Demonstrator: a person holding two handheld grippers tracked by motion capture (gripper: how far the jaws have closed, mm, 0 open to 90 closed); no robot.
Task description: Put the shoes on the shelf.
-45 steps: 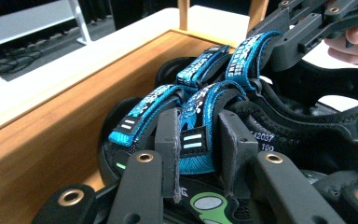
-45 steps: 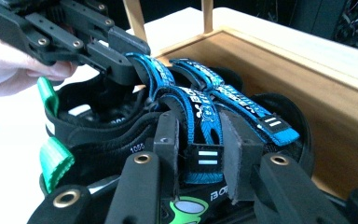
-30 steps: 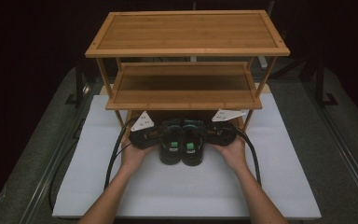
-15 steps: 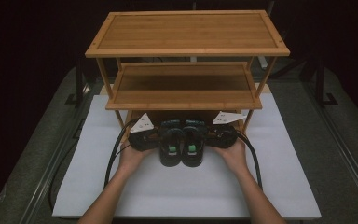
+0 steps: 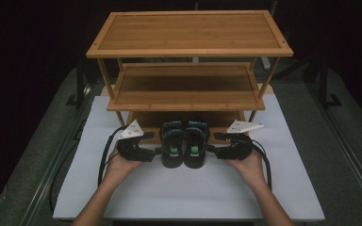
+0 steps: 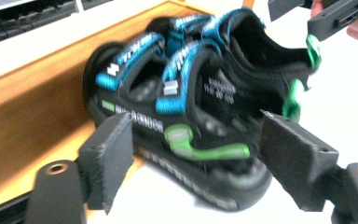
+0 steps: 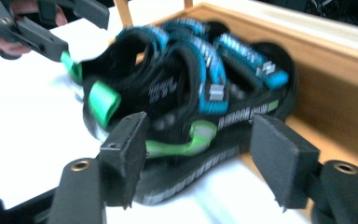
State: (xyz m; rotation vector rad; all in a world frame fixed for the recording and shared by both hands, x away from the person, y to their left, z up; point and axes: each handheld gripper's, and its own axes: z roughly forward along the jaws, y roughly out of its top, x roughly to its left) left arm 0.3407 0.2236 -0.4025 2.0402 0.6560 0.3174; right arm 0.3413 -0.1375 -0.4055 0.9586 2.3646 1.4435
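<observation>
Now | sandals [image 5: 184, 143] between left gripper [image 5: 156, 151], right gripper [image 5: 211, 149] | both agape, empty

Wooden 3-tier rack [image 5: 188, 33] on white mat [image 5: 283, 188], grey table [image 5: 349, 155].

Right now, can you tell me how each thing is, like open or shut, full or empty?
Left gripper: open, jaws spread beside the left sandal.
Right gripper: open, jaws spread beside the right sandal.
Sandals: upright, side by side, touching, toes on the rack's bottom shelf, heels on the white mat.
Rack: standing upright; top and middle shelves empty.
</observation>
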